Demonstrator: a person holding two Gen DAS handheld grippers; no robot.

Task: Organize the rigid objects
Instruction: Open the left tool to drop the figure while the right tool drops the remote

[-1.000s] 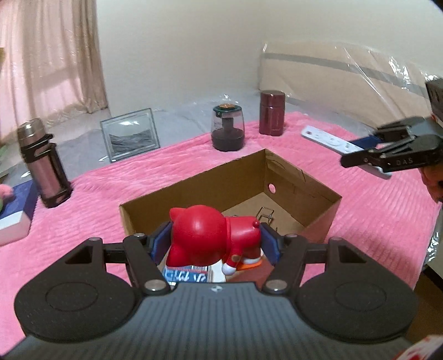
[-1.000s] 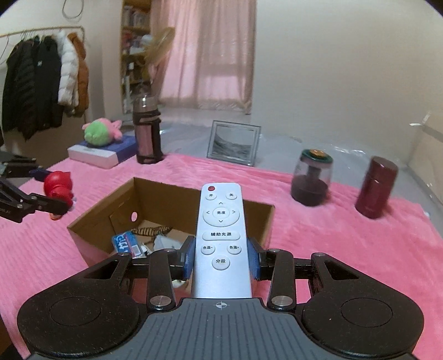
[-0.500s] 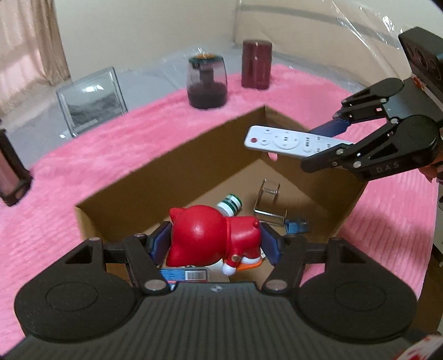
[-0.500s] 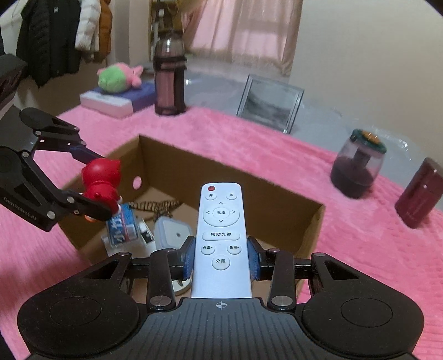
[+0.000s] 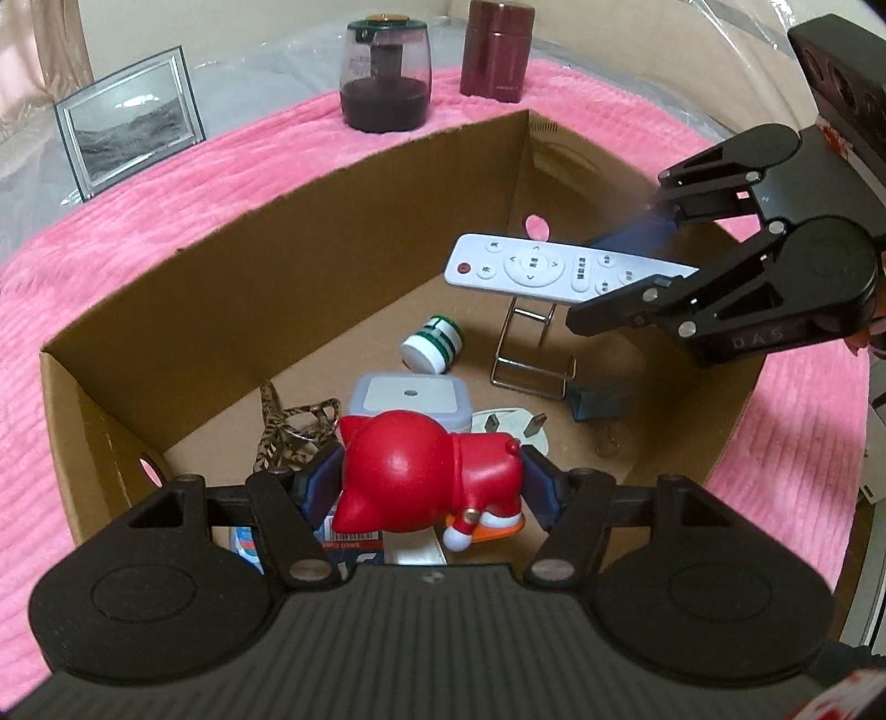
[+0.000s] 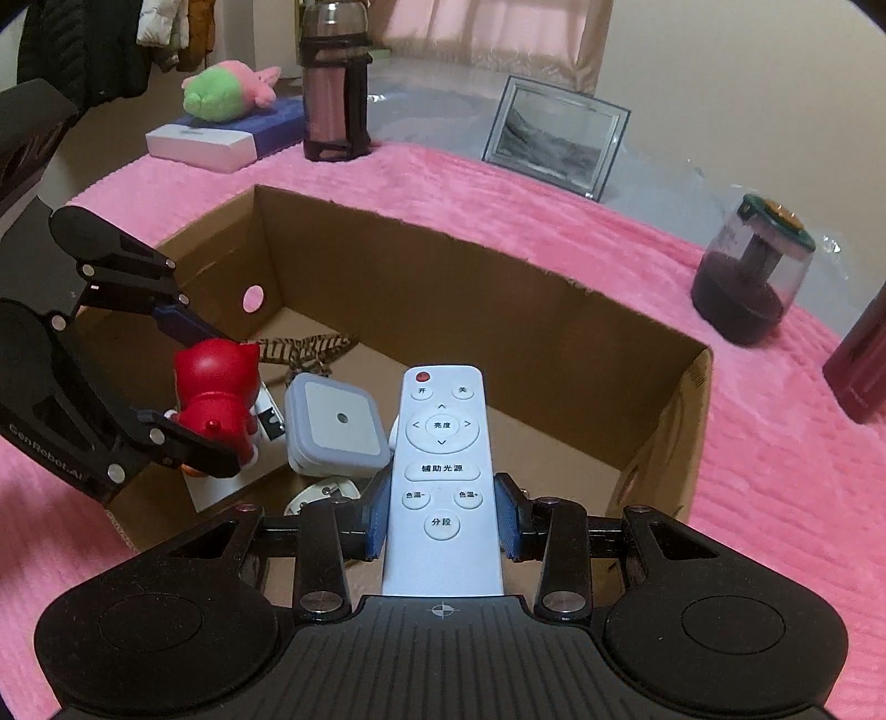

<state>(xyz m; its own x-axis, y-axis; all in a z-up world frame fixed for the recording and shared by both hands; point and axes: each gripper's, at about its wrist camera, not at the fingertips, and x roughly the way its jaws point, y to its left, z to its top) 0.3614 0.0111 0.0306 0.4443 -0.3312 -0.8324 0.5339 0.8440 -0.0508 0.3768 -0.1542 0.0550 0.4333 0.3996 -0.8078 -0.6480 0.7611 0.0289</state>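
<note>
left claw clamps a red figurine, right claw clamps a white remote, both over the part-filled cardboard box; jars outside remain.

Domestic bedroom setting, ribbed pink plush blanket as work surface, pale pink drawn curtains, dark coats hanging on a rail, green-and-pink plush toy, silver-framed landscape picture, open brown cardboard box of household oddments
</note>
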